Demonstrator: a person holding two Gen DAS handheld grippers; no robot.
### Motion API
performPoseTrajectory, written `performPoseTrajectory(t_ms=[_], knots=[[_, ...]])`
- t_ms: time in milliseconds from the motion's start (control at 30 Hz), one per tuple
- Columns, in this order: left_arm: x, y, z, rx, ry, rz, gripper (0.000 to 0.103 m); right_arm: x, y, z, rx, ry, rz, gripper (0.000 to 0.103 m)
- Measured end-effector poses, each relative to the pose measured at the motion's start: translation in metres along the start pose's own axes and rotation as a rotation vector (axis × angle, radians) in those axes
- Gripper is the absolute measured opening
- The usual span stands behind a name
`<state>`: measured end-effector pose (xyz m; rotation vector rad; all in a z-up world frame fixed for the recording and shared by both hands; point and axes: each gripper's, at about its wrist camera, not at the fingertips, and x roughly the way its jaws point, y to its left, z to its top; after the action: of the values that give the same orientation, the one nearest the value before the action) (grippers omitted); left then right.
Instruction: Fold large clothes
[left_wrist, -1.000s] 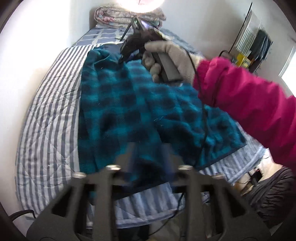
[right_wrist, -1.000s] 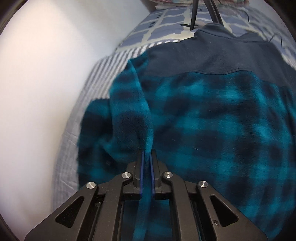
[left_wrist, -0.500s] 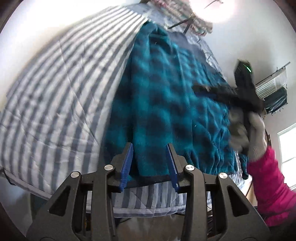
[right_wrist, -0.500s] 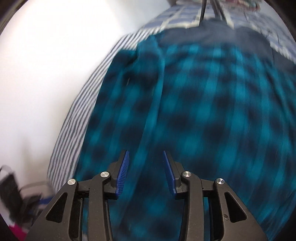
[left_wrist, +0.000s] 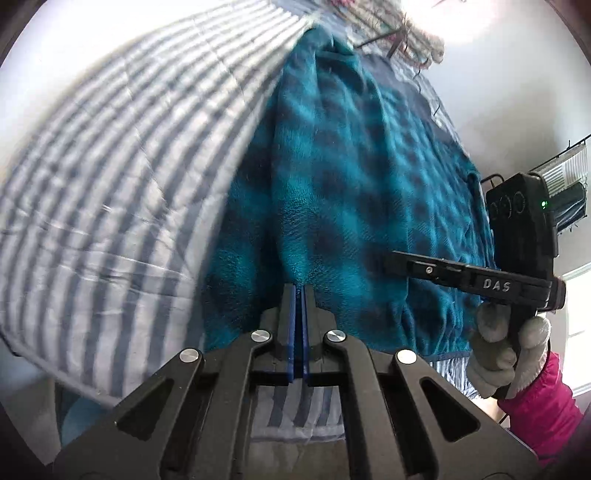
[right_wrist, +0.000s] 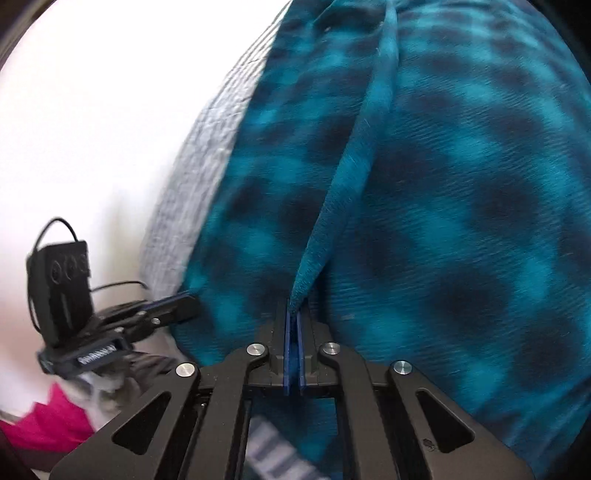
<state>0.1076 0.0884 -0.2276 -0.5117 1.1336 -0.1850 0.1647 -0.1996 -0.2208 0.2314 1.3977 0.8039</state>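
Note:
A teal and navy plaid fleece shirt (left_wrist: 369, 177) lies spread on a striped bed, its hem towards me. My left gripper (left_wrist: 298, 288) is at the hem's left part; its jaws are closing, and the blue pads meet on a raised fold of fleece. My right gripper (right_wrist: 293, 304) is closing too and pinches a ridge of the fleece shirt (right_wrist: 461, 184) that runs up from its pads. The left wrist view has the right gripper (left_wrist: 389, 258) from the side, further right along the hem, held by a gloved hand (left_wrist: 495, 358). The left gripper (right_wrist: 188, 299) appears at the right wrist view's left edge.
The blue and white striped bedcover (left_wrist: 110, 184) lies to the left of the shirt and hangs over the near bed edge. A bundled blanket (left_wrist: 388, 22) lies at the head of the bed. A pale wall (right_wrist: 92, 110) runs along the left side. A pink sleeve (left_wrist: 543, 406) is at the right.
The right gripper let go of the sleeve near the shoulder and came back to the hem. Both grippers stood open half a second ago and have now closed on the fleece.

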Motion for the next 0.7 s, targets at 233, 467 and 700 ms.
performPoseTrajectory(t_ms=[233,467,700], knots=[[-0.012,0.012,-0.003,0.001,-0.027,0.059,0.000,-0.006,0.040,-0.002,-0.118,-0.038,-0.094,0.002],[-0.008,0.009,-0.011,-0.009,-0.026,0.084,0.034,0.021,0.043,-0.013,-0.189,0.017,-0.251,0.005],[-0.002,0.029,-0.013,-0.122,-0.053,0.068,0.067,-0.003,0.069,-0.023,-0.306,-0.130,-0.330,0.008]])
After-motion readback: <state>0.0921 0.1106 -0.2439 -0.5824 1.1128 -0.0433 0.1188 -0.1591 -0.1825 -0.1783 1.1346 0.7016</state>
